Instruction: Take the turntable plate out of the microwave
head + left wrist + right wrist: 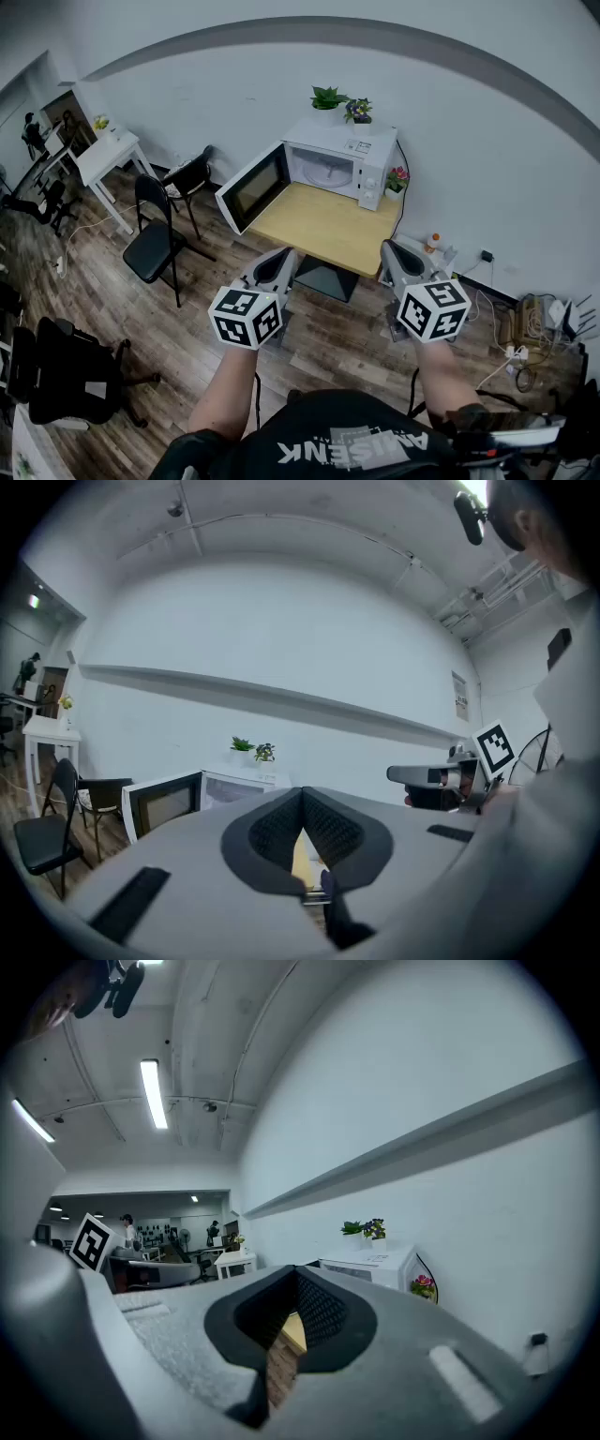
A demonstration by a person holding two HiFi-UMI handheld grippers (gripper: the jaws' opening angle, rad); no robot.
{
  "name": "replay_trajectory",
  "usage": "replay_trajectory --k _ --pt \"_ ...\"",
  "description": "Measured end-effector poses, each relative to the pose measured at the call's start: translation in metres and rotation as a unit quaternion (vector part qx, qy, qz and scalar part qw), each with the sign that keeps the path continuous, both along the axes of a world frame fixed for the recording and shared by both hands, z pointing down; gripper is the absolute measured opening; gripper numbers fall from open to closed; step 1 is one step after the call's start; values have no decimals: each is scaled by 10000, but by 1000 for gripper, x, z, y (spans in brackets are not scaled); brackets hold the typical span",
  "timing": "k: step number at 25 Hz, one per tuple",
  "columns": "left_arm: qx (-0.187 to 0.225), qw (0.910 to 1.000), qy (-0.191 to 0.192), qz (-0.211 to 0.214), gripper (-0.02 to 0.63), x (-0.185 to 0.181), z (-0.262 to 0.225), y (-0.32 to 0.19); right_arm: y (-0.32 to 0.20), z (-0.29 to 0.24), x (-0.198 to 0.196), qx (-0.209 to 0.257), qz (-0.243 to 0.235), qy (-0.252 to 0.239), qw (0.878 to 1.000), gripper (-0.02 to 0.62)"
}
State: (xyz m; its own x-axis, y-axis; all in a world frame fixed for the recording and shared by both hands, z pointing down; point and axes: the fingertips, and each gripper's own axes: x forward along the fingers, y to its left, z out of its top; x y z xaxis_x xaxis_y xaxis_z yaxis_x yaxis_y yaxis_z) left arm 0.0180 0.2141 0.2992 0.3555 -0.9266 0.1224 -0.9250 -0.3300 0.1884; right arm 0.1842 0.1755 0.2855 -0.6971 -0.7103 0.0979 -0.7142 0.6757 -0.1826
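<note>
Both the left gripper (277, 267) and the right gripper (401, 259) have fingers pressed together on nothing. Ahead of them, well apart, the turntable plate (323, 175) lies flat inside the open microwave (373, 159) on the counter (328, 230). The left gripper seems slightly nearer the opening.

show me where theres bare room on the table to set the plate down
The wooden table is bare across its whole front, between the open microwave door and the right edge. Crowded at the back: the microwave, a flower pot at its right, plants on top.
</note>
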Motion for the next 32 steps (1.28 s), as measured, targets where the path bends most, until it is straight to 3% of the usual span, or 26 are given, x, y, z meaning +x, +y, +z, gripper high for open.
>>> replay_trajectory --k 7,12,16,32 --pt "99 9999 -22 -35 2 -3 -3 1 -2 0 -5 -11 -56 -46 10000 3" --pt "199 9998 86 -49 2 -10 -6 3 -2 -5 -9 -39 -83 -375 9993 3" --pt "176 9995 267 8 2 -15 -6 1 -4 -2 -15 -63 -63 -291 9995 3" --pt "196 9991 154 351 2 -76 7 -1 6 8 -71 10 368 -63 9993 3"
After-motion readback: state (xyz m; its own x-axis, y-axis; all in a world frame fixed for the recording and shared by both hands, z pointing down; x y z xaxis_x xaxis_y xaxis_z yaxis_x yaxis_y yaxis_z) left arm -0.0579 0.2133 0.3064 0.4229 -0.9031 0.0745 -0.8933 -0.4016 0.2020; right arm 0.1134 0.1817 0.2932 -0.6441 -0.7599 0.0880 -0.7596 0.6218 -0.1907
